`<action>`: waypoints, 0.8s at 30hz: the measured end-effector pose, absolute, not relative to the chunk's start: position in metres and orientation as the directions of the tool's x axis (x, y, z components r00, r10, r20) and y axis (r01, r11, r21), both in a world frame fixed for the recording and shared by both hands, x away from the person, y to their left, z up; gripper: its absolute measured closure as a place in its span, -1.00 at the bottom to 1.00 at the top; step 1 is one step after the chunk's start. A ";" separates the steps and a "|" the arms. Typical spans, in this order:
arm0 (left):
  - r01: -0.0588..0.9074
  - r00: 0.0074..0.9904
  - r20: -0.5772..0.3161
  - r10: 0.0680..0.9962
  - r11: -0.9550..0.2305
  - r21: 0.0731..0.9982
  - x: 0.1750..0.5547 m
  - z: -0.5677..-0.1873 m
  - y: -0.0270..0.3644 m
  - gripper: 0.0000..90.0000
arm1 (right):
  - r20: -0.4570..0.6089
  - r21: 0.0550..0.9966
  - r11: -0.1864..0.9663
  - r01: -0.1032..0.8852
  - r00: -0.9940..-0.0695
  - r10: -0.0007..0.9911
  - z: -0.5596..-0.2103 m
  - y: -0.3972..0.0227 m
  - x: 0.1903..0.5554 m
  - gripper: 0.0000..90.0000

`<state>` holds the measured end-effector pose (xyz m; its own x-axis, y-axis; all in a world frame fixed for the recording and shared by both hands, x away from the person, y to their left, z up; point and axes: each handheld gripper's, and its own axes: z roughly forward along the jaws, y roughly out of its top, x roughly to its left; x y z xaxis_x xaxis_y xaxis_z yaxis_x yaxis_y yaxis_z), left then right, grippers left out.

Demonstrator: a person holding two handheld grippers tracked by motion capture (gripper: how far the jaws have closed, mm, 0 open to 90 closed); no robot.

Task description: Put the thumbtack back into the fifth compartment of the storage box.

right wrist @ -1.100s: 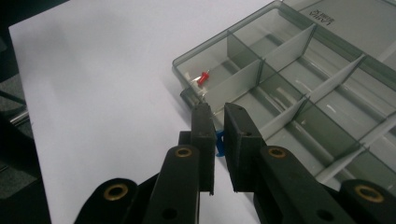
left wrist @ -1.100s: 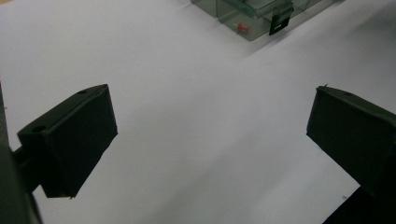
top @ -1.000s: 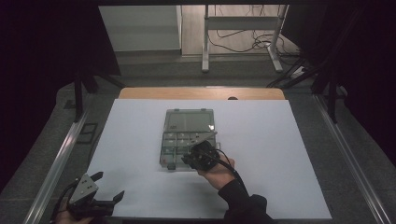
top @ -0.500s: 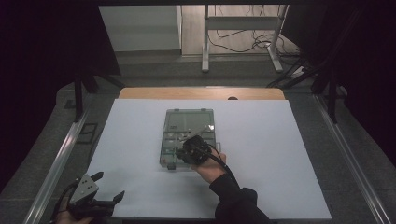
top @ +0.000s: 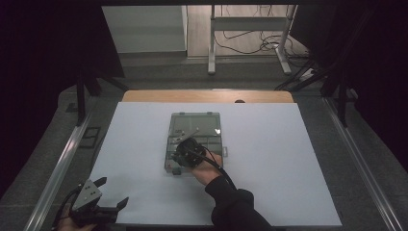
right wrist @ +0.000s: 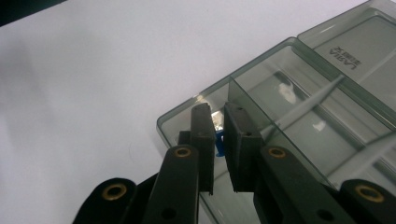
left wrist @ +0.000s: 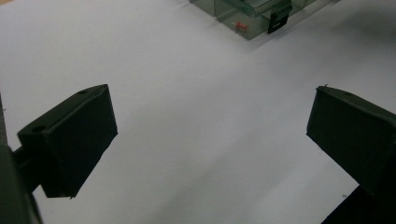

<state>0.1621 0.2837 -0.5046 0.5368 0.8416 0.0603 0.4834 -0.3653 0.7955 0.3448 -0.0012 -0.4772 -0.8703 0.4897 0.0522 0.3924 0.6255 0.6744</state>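
A clear smoky plastic compartment box (top: 195,126) lies open in the middle of the white table. My right gripper (top: 185,149) hovers over its near left compartments, tilted down into the box. In the right gripper view the jaws (right wrist: 218,114) are shut on a small blue piece (right wrist: 218,140), just above a corner compartment of the box (right wrist: 261,59). My left gripper (top: 113,191) rests at the near left table edge, open with nothing between its fingers. Its own view shows the wide-apart jaws (left wrist: 210,121) over bare table, with the box (left wrist: 252,14) farther off.
A small red piece (left wrist: 240,25) lies in a near compartment, beside the box's dark latch (left wrist: 279,16). White sheet (top: 288,168) covers the table; metal rails (top: 57,168) run along both sides. A wooden strip (top: 207,96) borders the far edge.
My right hand has moved left and a little farther over the box, still shut on the blue piece. The left gripper has stayed in place.
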 end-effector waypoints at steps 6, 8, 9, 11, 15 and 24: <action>0.482 0.538 0.062 0.840 -0.367 0.795 0.162 -0.505 0.284 -0.95 | 0.054 0.667 0.632 0.394 -0.872 0.486 -0.483 0.009 0.348 0.82; 0.482 0.539 0.063 0.840 -0.368 0.795 0.162 -0.505 0.283 -0.96 | 0.050 0.662 0.638 0.392 -0.873 0.484 -0.486 0.012 0.349 0.82; 0.482 0.539 0.063 0.840 -0.369 0.795 0.162 -0.505 0.283 -0.96 | 0.050 0.657 0.642 0.394 -0.873 0.485 -0.489 0.013 0.350 0.82; 0.481 0.539 0.062 0.840 -0.368 0.796 0.162 -0.505 0.283 -0.96 | 0.057 0.652 0.642 0.403 -0.871 0.489 -0.491 0.014 0.351 0.81; 0.481 0.539 0.062 0.840 -0.367 0.796 0.162 -0.505 0.283 -0.96 | 0.068 0.653 0.639 0.406 -0.872 0.484 -0.491 0.013 0.351 0.67; 0.482 0.540 0.063 0.839 -0.370 0.794 0.162 -0.505 0.283 -0.95 | 0.064 0.666 0.636 0.389 -0.880 0.471 -0.484 0.007 0.346 0.29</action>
